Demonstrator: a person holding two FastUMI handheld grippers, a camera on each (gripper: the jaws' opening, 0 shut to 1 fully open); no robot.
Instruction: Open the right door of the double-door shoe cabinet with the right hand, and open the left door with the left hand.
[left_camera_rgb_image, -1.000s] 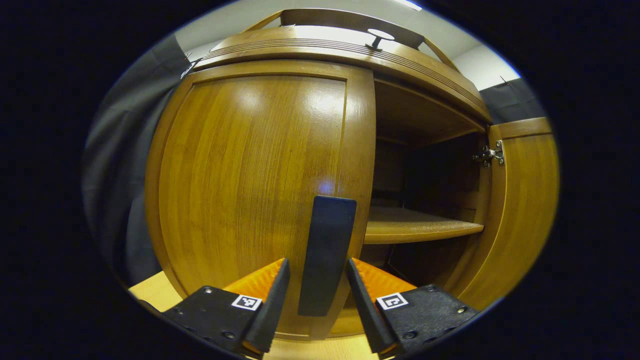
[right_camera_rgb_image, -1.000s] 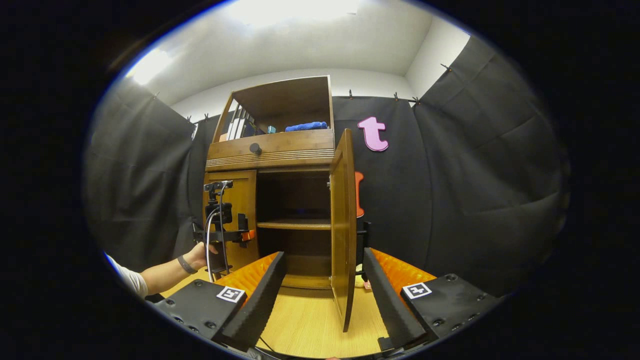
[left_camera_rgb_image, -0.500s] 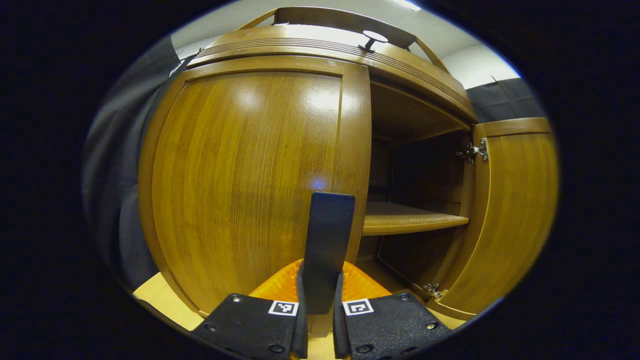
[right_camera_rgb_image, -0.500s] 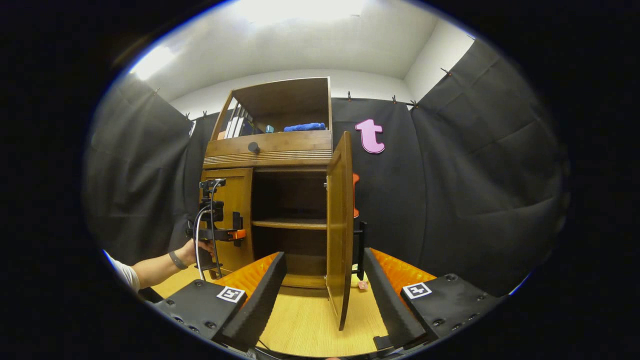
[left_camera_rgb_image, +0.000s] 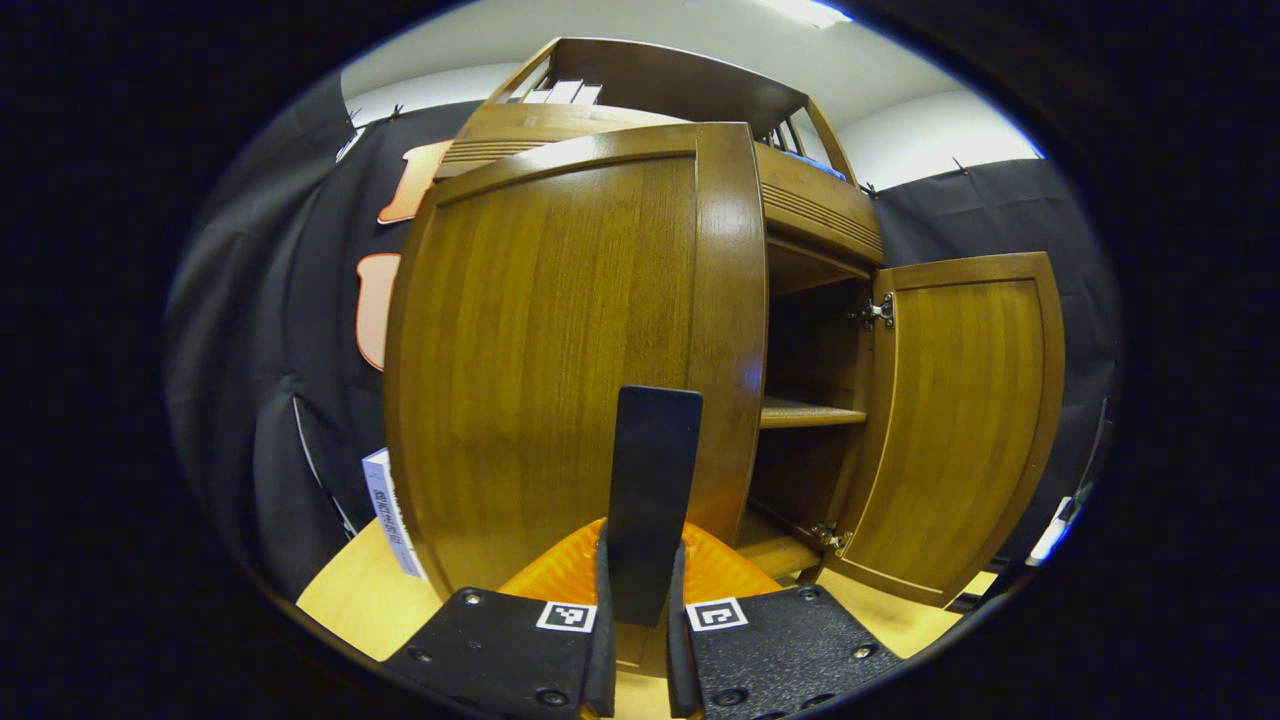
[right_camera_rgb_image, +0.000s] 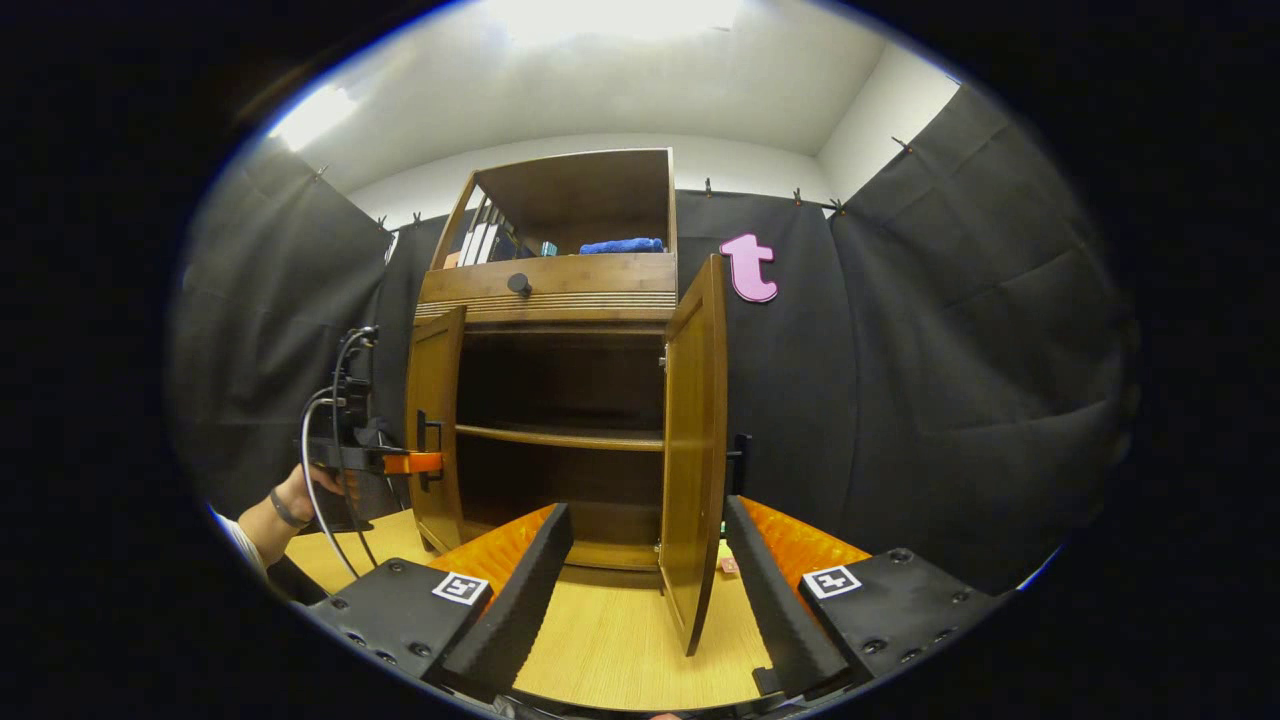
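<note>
Clearly, the left gripper (left_camera_rgb_image: 636, 640) is pinching the flat black vertical handle (left_camera_rgb_image: 650, 500) of the cabinet's glossy brown wooden left door (left_camera_rgb_image: 560, 350), its orange-backed fingers (left_camera_rgb_image: 598, 620) pressing on the bar from both sides. That grip makes sense: the handle is sitting at the door's free edge, far from the hinges, where a pull is swinging the panel most easily. In the right gripper view the left door (right_camera_rgb_image: 436, 420) is standing partly open, angled out from the brown double-door shoe cabinet (right_camera_rgb_image: 560, 290), with a hand (right_camera_rgb_image: 300, 490) holding the left gripper (right_camera_rgb_image: 425, 462) at that handle.

Meanwhile the right gripper (right_camera_rgb_image: 645, 590) is hanging back from the cabinet with its fingers spread wide and gripping nothing. The matching wooden right door (right_camera_rgb_image: 692, 450) is standing swung well out, nearly edge-on between those fingers but farther off, so that half of the job looks done. The dark interior and its wooden shelf (right_camera_rgb_image: 560, 436) are showing between both doors. My judgement: the left door is only needing more swing to finish.
</note>
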